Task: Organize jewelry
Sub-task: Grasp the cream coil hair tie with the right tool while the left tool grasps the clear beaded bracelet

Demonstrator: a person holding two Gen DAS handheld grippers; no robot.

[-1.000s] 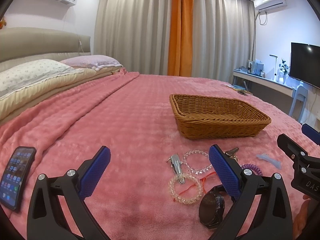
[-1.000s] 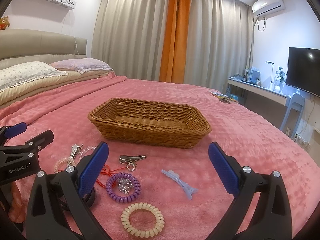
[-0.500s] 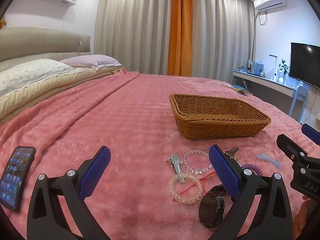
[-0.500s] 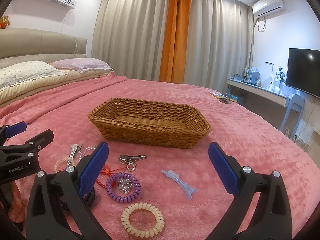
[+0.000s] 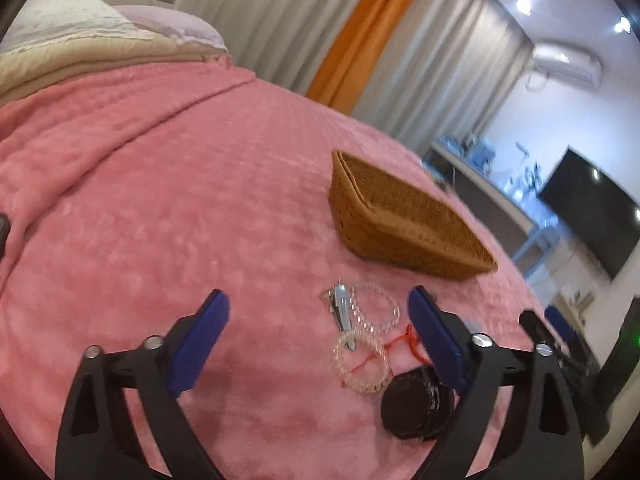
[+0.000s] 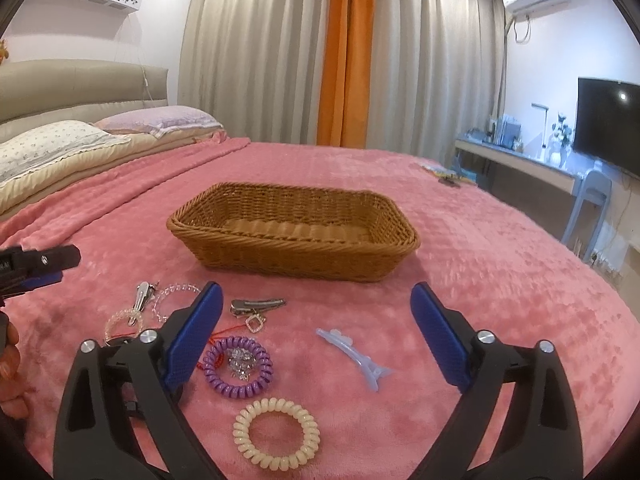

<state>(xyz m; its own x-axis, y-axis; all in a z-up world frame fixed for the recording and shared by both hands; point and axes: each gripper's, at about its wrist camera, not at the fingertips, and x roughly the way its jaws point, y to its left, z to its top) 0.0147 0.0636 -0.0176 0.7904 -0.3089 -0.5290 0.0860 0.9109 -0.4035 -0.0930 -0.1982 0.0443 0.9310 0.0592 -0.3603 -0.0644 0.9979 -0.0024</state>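
Note:
A brown wicker basket [image 6: 294, 236] stands empty on the pink bedspread; it also shows in the left wrist view [image 5: 404, 220]. In front of it lie a silver clip [image 5: 343, 306], two clear bead bracelets [image 5: 360, 364], a red cord [image 5: 404, 340], a black watch [image 5: 416, 404], a dark clip with a charm [image 6: 258, 306], a purple coil tie [image 6: 238, 366], a cream coil tie [image 6: 277, 432] and a pale blue clip [image 6: 354, 354]. My left gripper [image 5: 318, 338] is open, tilted, above the bracelets. My right gripper [image 6: 316, 334] is open above the blue clip.
Pillows [image 6: 52, 148] and a headboard lie at the far left. Curtains [image 6: 344, 52] hang behind the bed. A desk [image 6: 516, 158], a chair [image 6: 588, 204] and a wall television [image 6: 608, 124] stand at the right.
My left gripper has tilted and swung so its view is rotated, and the phone has left its view. The right gripper has barely moved. Nothing was picked up.

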